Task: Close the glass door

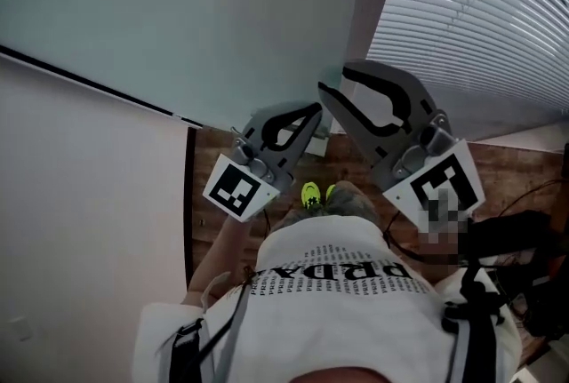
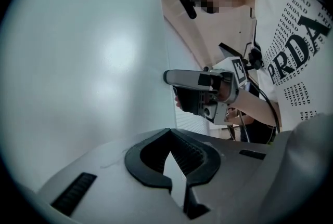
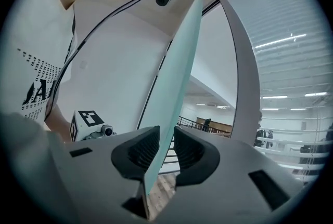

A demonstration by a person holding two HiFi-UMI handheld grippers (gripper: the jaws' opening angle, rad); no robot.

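Door [image 1: 178,8] of frosted glass cut off by frame edges; nothing legible through it. Free edge between the parted jaws of right gripper [image 3: 166,132], close against one pad, clear of the other; contact hard to judge. Left gripper [image 2: 169,132] closed tip to tip, empty, just beside door's face. Floor [image 1: 511,163] mostly hidden under shirt [image 1: 338,301].
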